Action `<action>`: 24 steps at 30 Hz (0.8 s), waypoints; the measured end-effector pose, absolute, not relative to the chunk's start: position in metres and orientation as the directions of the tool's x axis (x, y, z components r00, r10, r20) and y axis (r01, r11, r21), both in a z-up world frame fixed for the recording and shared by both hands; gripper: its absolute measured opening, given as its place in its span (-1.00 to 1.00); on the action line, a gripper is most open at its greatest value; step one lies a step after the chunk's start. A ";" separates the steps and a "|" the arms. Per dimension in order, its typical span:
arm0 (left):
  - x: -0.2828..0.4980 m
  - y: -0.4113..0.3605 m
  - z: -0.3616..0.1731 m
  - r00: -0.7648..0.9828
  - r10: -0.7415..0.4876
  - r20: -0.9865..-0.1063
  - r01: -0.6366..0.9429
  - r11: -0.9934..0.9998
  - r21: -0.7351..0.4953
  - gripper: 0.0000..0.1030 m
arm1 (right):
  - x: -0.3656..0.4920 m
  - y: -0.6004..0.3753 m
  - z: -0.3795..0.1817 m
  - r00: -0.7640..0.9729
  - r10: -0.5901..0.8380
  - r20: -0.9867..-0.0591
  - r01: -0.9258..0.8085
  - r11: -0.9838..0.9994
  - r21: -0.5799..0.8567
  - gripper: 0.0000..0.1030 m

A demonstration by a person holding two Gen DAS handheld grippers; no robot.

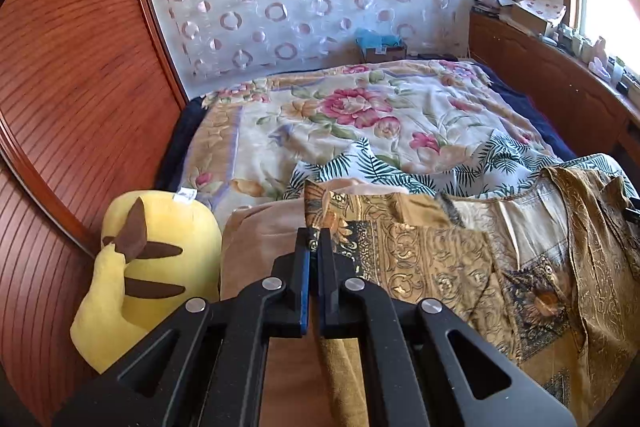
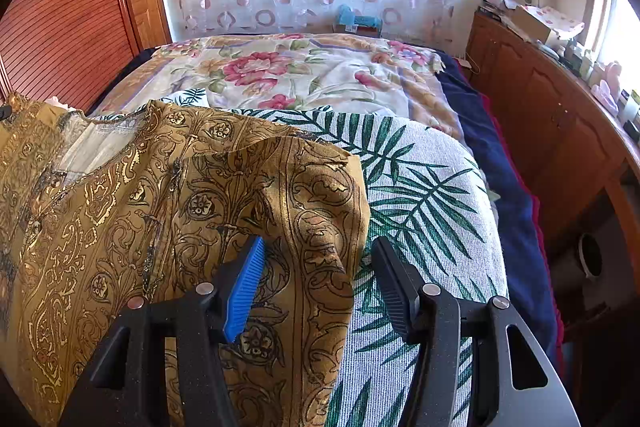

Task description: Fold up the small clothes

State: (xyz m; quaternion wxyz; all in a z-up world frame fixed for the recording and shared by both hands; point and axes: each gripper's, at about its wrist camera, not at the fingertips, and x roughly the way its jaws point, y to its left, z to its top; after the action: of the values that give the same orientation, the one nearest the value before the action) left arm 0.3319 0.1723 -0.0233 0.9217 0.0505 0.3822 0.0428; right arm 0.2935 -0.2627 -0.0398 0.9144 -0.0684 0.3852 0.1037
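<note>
A gold-brown patterned shirt (image 1: 460,259) lies on the palm-leaf cloth (image 1: 384,167) at the near end of the bed. My left gripper (image 1: 319,239) is shut on the shirt's left edge and holds it lifted and folded over. In the right wrist view the same shirt (image 2: 140,211) spreads across the left half. My right gripper (image 2: 318,247) is open, its jaws wide apart around the shirt's right sleeve (image 2: 316,195), which lies between them. The blue pad on the left finger (image 2: 244,291) rests against the fabric.
A yellow plush toy (image 1: 148,267) sits left of the shirt beside the wooden wardrobe (image 1: 72,87). A floral blanket (image 1: 352,111) covers the bed beyond. A wooden cabinet (image 2: 560,131) with clutter runs along the right. A beige cloth (image 1: 260,231) lies under the shirt's left edge.
</note>
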 end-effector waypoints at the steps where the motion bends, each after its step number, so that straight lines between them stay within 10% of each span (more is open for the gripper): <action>1: 0.333 0.173 -0.026 0.700 0.121 -0.703 -0.038 0.991 0.132 -0.93 | 0.294 -0.263 -0.040 0.682 0.137 -0.719 -0.242 0.969 -0.045 0.11; 24: 0.332 0.153 -0.040 0.714 0.039 -0.699 0.022 0.997 0.078 -0.93 | 0.327 -0.271 -0.034 0.634 0.201 -0.747 -0.246 0.968 0.052 0.12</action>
State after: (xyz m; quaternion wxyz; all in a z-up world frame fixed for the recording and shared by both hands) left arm 0.3323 0.1530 -0.0404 0.9250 0.0402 0.3778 0.0048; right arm 0.3267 -0.2714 -0.0338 0.9033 -0.0273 0.4098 0.1237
